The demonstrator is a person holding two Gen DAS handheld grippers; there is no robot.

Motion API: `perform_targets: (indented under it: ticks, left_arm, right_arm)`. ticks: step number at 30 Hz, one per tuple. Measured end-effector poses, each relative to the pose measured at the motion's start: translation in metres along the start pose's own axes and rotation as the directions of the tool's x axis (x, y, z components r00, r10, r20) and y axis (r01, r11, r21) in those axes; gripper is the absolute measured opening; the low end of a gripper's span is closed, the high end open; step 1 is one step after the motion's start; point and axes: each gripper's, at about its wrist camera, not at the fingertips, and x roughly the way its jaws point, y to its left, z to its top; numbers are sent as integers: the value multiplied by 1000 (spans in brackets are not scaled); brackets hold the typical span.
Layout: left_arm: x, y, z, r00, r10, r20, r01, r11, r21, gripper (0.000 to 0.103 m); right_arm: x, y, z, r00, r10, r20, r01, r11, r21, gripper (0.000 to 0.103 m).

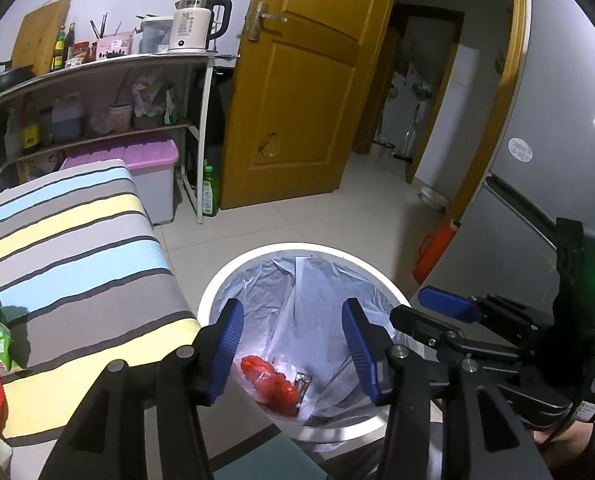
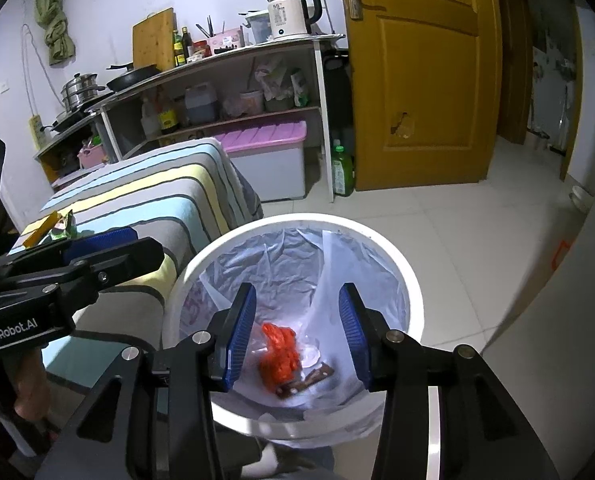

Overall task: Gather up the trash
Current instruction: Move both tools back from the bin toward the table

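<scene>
Tiled floor, white bin (image 1: 221, 280) – red wrapper (image 1: 271, 386) below left tool (image 1: 293, 344).

Background as seen from my position. Yellow wooden door (image 2: 417, 80) stands open, with a chipped hole low on its panel. To its left, a white shelf unit (image 2: 321, 120); on its top sit a white electric kettle (image 2: 289, 12), dark bottles, a cutting board (image 2: 153, 38) leaning on the wall, and a black frying pan (image 2: 133, 74). Stacked steel pots (image 2: 77, 90) further left. Pink-lidded storage box (image 2: 269, 160) under the shelf, green bottle (image 2: 342, 172) on the floor beside it. Striped cloth (image 1: 77, 240) covers the surface near me. Orange container (image 1: 433, 252) lies on the pale tile floor (image 2: 477, 220).
</scene>
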Motion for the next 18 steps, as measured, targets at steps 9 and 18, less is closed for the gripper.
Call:
perform_targets:
  ticks: [9,18]
  left_arm:
    - [-41,3,-9,997,42,66,-43,999,3,51]
    - [-97,27,-26,987,114,114,-109,993,-48,51]
  right_arm:
    - [-25,21,-1,998,41,37,-40,998,-38,44]
    - [-51,63,-3,992,107,67,-99,989,-114,44]
